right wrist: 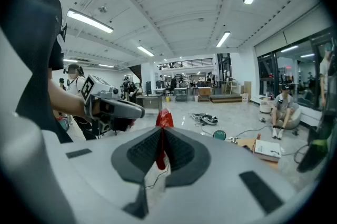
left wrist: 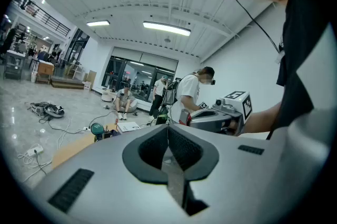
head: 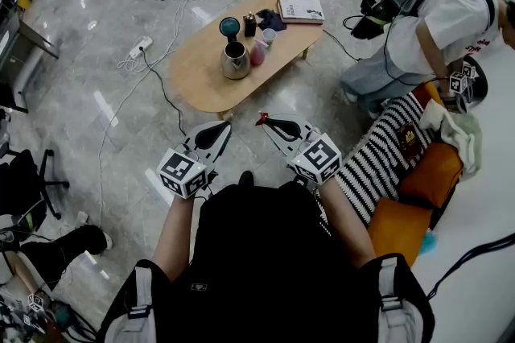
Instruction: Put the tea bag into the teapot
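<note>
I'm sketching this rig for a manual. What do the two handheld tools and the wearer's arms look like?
Both the left tool and right tool are pale grey, wedge-shaped shells with black ribbed pads; each carries a white cube printed with black square markers. The forearms are bare below a black top.

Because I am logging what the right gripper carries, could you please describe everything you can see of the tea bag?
The tea bag is a small red packet, apparently thin paper or foil. It stands edge-on and roughly upright, pinched between the ribbed dark fingers of the right gripper, which is shut on it. Its top pokes out past the fingertips. In the head view it is held in the air above the floor, short of the wooden table and well apart from the metal teapot. Nothing else touches it.
</note>
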The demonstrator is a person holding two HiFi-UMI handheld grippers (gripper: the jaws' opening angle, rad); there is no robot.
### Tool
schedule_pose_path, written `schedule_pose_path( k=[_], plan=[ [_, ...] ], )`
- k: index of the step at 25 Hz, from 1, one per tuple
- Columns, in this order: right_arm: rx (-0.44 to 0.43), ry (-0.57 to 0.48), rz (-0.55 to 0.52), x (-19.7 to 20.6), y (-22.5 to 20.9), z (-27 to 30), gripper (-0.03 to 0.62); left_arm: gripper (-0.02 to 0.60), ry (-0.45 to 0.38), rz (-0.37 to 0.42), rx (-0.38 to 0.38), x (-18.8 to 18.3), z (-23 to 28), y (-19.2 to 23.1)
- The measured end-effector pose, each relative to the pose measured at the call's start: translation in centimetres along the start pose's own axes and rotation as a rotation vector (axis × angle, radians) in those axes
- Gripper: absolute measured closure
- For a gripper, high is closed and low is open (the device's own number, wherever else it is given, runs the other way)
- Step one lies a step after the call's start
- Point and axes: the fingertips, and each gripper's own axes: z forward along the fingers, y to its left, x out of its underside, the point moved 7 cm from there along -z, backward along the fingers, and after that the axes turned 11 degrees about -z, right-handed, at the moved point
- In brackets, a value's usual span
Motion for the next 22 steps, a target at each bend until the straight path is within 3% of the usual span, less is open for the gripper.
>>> schedule_pose_path(
  k=[22],
  plan=[
    [0.016, 0.004, 0.021, -0.8, 1.9, -0.7, 0.571, 0.571, 0.023, -0.014, 0.062, 1.0, -0.5, -0.8]
  ],
)
